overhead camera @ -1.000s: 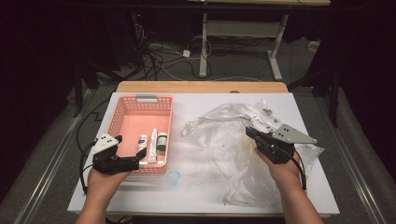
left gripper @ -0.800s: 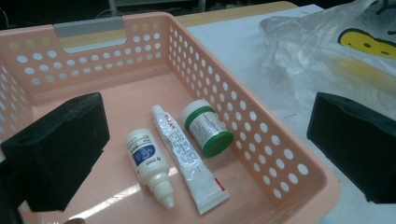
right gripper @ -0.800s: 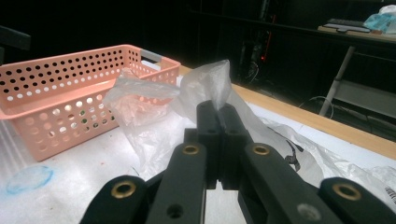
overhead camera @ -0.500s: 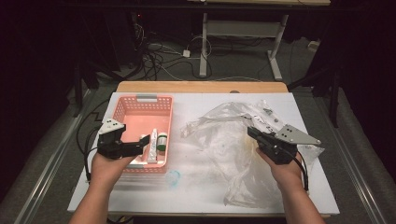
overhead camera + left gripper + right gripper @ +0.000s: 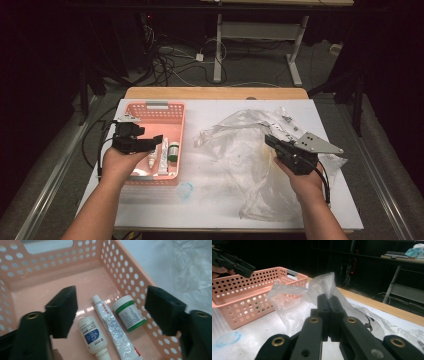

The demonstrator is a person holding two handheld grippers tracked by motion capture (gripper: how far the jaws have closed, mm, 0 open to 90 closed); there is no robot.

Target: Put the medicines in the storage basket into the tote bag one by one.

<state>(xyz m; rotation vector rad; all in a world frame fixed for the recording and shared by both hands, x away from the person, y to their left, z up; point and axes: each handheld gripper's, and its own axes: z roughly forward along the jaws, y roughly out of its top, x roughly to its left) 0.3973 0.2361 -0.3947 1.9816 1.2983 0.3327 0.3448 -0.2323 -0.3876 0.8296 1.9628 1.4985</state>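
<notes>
A pink perforated basket stands on the left of the white table. In it lie a white bottle with a blue label, a white tube and a green-lidded jar, side by side. My left gripper hovers over the basket. Its jaws have just been closing and stand open above the bottle and tube, touching neither. My right gripper is shut on a fold of the crumpled clear plastic bag, which rises pinched between its jaws.
A pale blue round mark lies on the table just in front of the basket. The bag spreads across the right half of the table. A wooden strip edges the far side, with cables and desk legs on the floor behind.
My left gripper moved away from the person, from the basket's near left corner to over its inside, and its jaws narrowed. The right gripper and the bag stayed still.
</notes>
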